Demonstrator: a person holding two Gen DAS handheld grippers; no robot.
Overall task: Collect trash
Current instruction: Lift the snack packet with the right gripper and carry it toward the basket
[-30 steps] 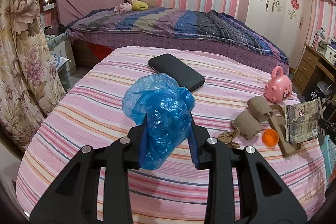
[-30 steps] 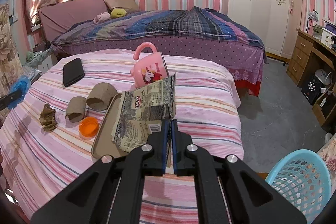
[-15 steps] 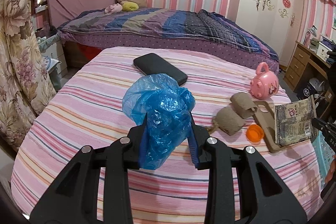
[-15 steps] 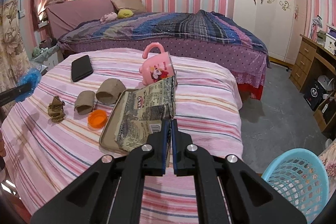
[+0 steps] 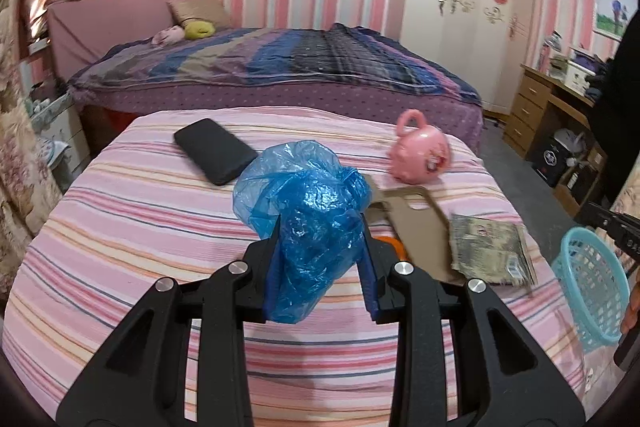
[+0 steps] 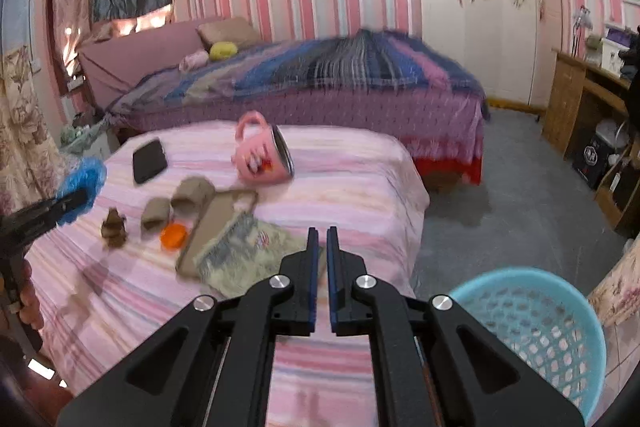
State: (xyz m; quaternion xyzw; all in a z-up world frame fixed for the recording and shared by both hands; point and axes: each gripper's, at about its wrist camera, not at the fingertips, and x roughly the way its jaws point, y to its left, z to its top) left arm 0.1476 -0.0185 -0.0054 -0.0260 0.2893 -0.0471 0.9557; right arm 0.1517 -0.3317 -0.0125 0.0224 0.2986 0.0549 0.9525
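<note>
My left gripper (image 5: 320, 231) is shut on a crumpled blue plastic bag (image 5: 308, 203) and holds it above the striped bed; it also shows at the left of the right wrist view (image 6: 82, 183). My right gripper (image 6: 322, 239) is nearly shut with a narrow gap and holds nothing. The printed paper wrapper (image 6: 244, 251) lies flat on the bed, partly on a brown card (image 6: 216, 223); it shows too in the left wrist view (image 5: 490, 251). The light blue trash basket (image 6: 532, 331) stands on the floor at the bed's right, also in the left wrist view (image 5: 592, 283).
On the bed lie a pink mug (image 6: 264, 159) on its side, a black phone (image 6: 149, 161), two cardboard rolls (image 6: 176, 203), an orange cap (image 6: 174, 235) and a brown scrap (image 6: 114, 225). A second bed (image 5: 280, 67) stands behind. A wooden desk (image 5: 552, 115) is at the right.
My right gripper has let go of the paper wrapper, which now lies on the bed, and has pulled back towards the basket. My left gripper has carried the blue bag to the right.
</note>
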